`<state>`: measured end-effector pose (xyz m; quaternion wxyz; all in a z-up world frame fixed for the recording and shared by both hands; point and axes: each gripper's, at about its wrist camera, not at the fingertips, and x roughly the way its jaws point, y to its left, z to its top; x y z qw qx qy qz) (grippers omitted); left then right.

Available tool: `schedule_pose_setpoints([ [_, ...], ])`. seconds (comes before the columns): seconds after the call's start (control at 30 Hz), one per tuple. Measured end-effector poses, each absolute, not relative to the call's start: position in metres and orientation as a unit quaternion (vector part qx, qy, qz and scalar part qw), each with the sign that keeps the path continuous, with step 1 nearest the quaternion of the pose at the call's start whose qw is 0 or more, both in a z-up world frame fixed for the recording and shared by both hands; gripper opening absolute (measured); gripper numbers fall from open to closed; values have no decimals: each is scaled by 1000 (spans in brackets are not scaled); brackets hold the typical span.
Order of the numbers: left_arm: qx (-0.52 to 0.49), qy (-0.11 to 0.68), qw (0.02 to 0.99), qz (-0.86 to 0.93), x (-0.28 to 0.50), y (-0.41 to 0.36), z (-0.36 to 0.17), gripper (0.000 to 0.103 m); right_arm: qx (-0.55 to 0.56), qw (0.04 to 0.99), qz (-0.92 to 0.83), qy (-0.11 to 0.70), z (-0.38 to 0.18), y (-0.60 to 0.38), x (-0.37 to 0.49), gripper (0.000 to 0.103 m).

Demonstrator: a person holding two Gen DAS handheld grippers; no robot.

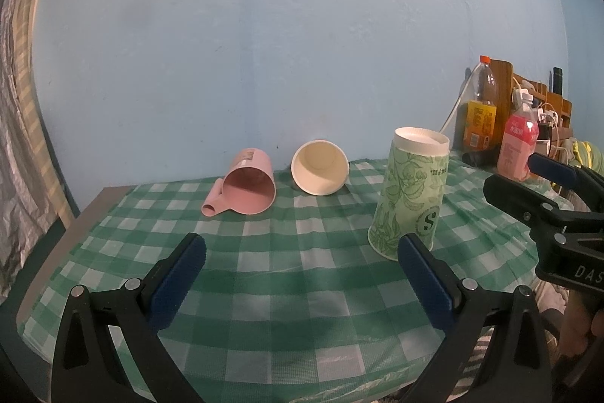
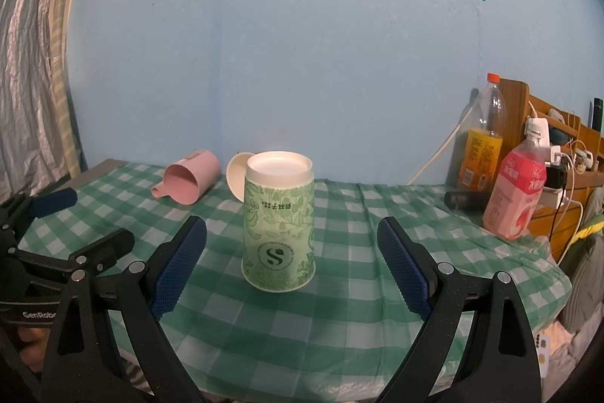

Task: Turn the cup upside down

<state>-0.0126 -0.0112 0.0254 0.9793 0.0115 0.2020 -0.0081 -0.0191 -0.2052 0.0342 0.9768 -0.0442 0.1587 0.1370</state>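
Note:
A green patterned paper cup (image 2: pixel 278 221) stands upside down, base up, on the green checked tablecloth (image 2: pixel 339 308); it also shows in the left wrist view (image 1: pixel 411 195). My right gripper (image 2: pixel 292 252) is open and empty, its jaws apart on either side of the cup and a little in front of it. My left gripper (image 1: pixel 302 263) is open and empty, to the left of the green cup. A pink mug (image 1: pixel 245 186) and a plain white paper cup (image 1: pixel 320 167) lie on their sides near the wall.
Two drink bottles, orange (image 2: pixel 481 142) and pink (image 2: pixel 515 187), stand at the right by a wooden rack (image 2: pixel 555 138) with cables and chargers. A light blue wall (image 2: pixel 302 44) backs the table. A curtain (image 2: pixel 30 63) hangs at the left.

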Motion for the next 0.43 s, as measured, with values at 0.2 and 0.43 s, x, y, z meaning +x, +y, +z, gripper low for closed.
schedule_pose_setpoints([
  [0.2, 14, 204, 979, -9, -12, -11, 25, 103, -46, 977, 138, 159, 34, -205, -20, 91],
  [0.43, 14, 205, 979, -9, -11, -11, 25, 103, -46, 977, 138, 159, 34, -205, -20, 91],
])
